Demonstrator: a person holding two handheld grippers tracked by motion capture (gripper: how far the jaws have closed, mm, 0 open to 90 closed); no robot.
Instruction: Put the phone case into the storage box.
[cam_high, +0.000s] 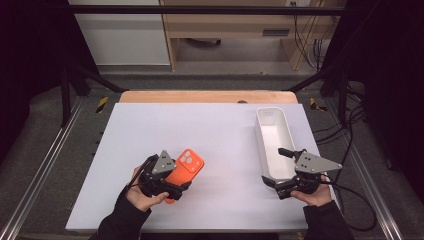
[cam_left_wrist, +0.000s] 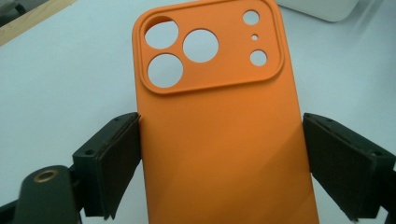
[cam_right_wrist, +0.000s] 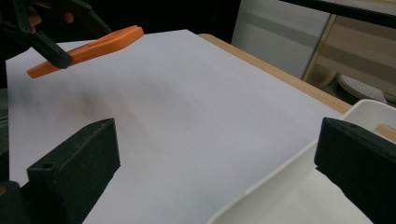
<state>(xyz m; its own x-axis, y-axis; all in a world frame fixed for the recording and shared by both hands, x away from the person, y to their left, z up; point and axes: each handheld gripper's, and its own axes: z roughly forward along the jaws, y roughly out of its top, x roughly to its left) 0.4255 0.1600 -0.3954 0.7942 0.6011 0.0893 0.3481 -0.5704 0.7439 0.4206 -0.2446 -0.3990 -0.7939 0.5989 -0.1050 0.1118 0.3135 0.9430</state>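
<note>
Left gripper view: the left gripper (cam_left_wrist: 222, 154) is clamping the orange phone case (cam_left_wrist: 219, 126) by its long edges, lifted off the white table (cam_high: 215, 130). The right gripper (cam_high: 290, 172), jaws wide and empty, is steadying the white tray (cam_high: 272, 131), presumably awaiting the case.

The orange phone case (cam_high: 186, 168) sits at the lower left of the high view, back side up, its raised camera block with round cutouts toward the upper right. It is tilted, lifted clear of the white surface (cam_high: 215, 135), with its long edges between the jaws.
</note>
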